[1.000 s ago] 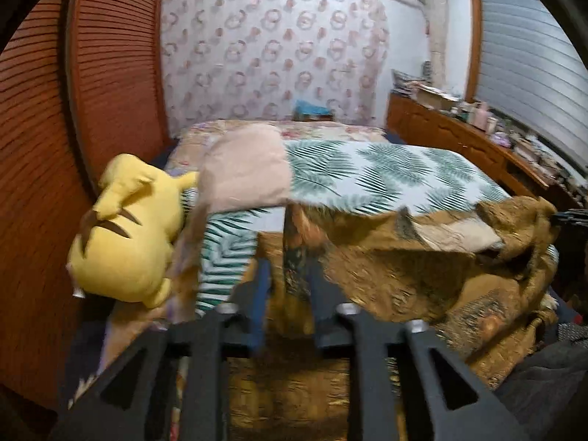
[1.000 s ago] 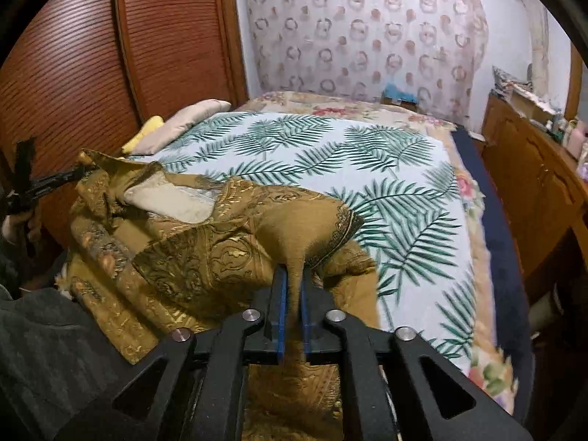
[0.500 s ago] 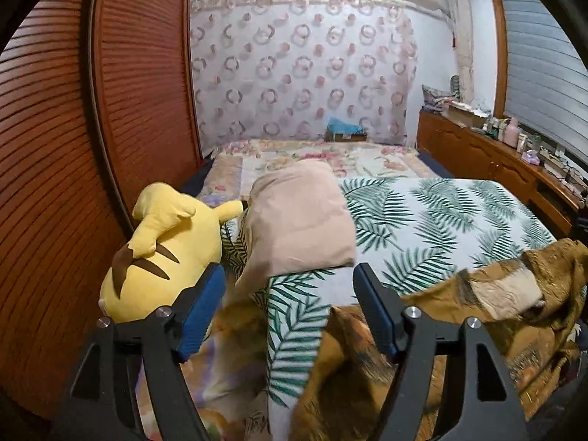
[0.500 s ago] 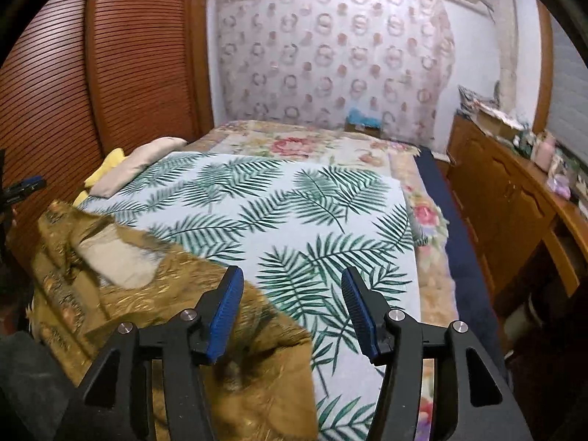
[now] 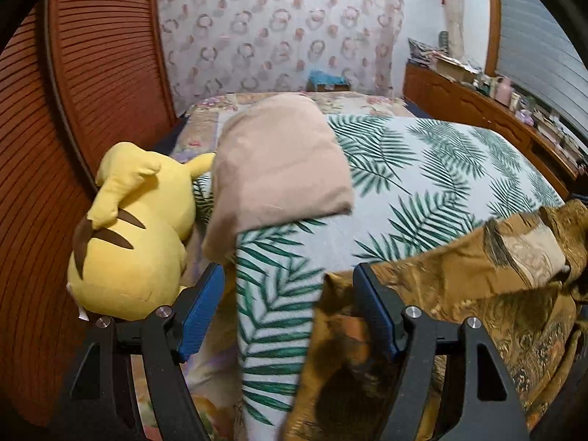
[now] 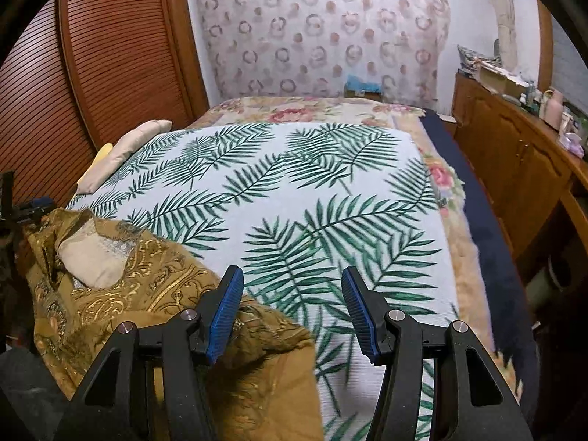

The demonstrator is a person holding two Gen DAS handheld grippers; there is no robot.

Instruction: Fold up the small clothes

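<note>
A mustard-gold patterned garment [image 5: 477,294] with a pale inner collar patch lies crumpled on the near edge of the palm-leaf bedspread [image 5: 422,183]. It also shows in the right wrist view [image 6: 147,294] at lower left. My left gripper [image 5: 288,308] is open and empty, its right finger at the garment's left edge. My right gripper [image 6: 292,312] is open and empty, its left finger over the garment's right edge.
A yellow plush toy [image 5: 136,231] and a beige pillow [image 5: 279,158] lie at the bed's left side by the slatted wooden wardrobe [image 5: 73,110]. A wooden dresser [image 6: 514,154] with clutter runs along the right. A patterned curtain [image 6: 323,29] hangs behind the bed.
Both grippers were shut on the garment a second ago. They have opened and let it drop onto the bed, and both now sit lower and closer over it.
</note>
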